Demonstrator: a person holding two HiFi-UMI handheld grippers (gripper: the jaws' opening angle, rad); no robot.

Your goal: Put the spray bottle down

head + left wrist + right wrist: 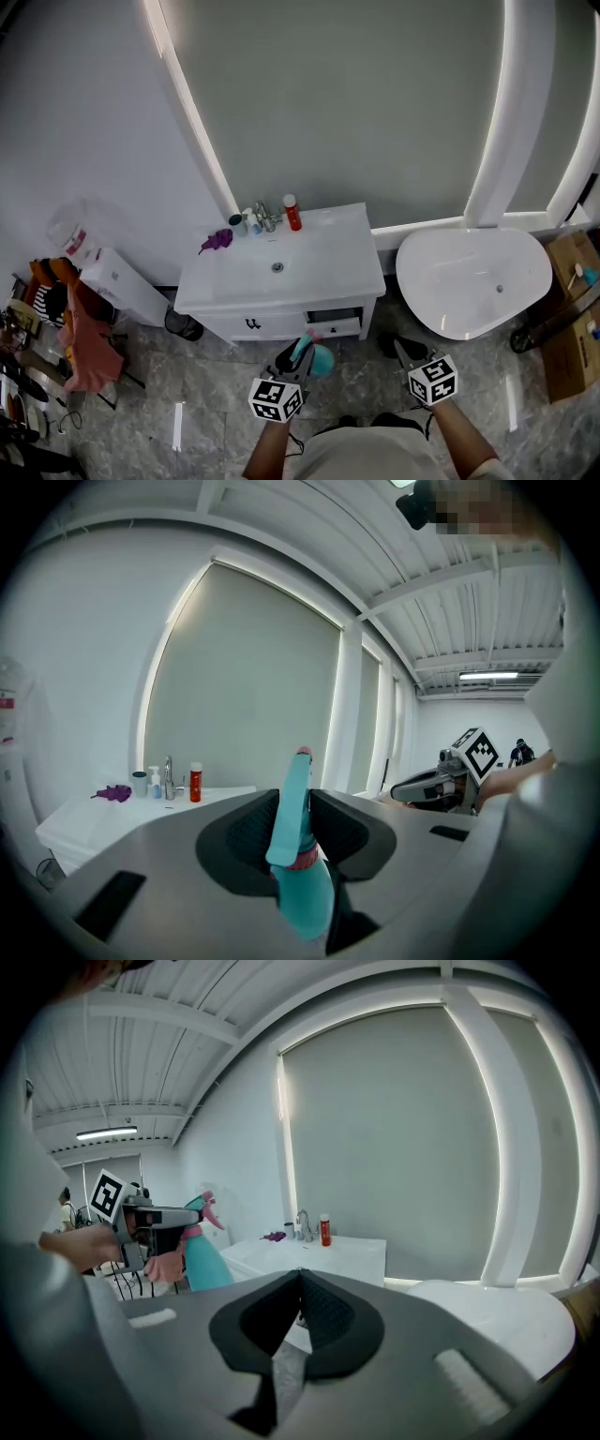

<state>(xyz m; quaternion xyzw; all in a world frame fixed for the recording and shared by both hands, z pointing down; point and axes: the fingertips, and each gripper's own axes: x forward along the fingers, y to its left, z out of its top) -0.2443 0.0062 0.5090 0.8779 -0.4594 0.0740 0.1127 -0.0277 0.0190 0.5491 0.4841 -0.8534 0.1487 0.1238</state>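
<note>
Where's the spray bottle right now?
The spray bottle is clamped in the left gripper, low centre in the head view, just in front of the vanity and left of the right gripper.

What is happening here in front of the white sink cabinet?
A person stands facing the sink cabinet with a gripper in each hand. The left gripper is clamped on a teal spray bottle near its neck and holds it in the air in front of the cabinet; it is not yet put down. The right gripper is shut and empty beside it. A faucet and a red bottle stand on the counter.
</note>
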